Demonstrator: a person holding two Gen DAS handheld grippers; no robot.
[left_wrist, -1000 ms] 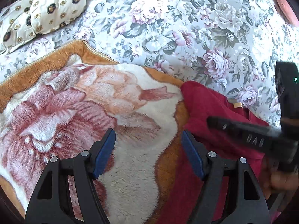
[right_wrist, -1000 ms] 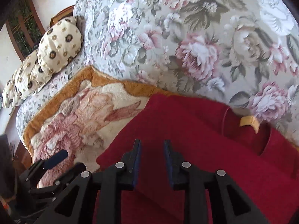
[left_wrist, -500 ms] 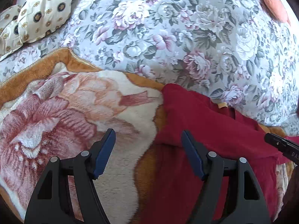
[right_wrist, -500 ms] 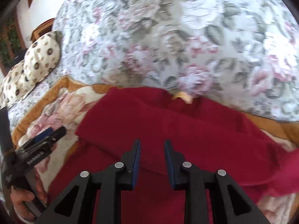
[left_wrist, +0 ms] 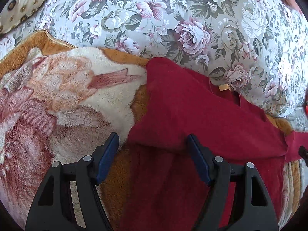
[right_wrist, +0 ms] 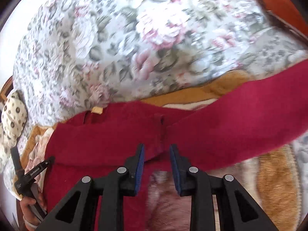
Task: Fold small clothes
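A dark red garment (left_wrist: pixel 202 115) lies on a plush blanket, its tan neck label (left_wrist: pixel 224 87) at the far edge. In the left wrist view my left gripper (left_wrist: pixel 152 135) stands wide open just above the garment's folded left edge, with nothing pinched. My right gripper (right_wrist: pixel 156 146) hovers over the seam where a long sleeve (right_wrist: pixel 240 115) runs off to the right. Its jaws are a narrow gap apart and no cloth is between the pads. The right wrist view also shows the red garment (right_wrist: pixel 115 134) and, at the far left, a hand holding the left gripper (right_wrist: pixel 32 154).
The orange and cream flowered blanket (left_wrist: pixel 67 96) lies on a grey floral bedcover (left_wrist: pixel 192 19). A cream patterned pillow (left_wrist: pixel 17 3) sits at the far left. Reddish-brown wood (right_wrist: pixel 279 3) shows in the top right corner of the right wrist view.
My right gripper has swept to the right along the garment and almost left the left wrist view. My left gripper has shifted a little right onto the garment's edge, still open.
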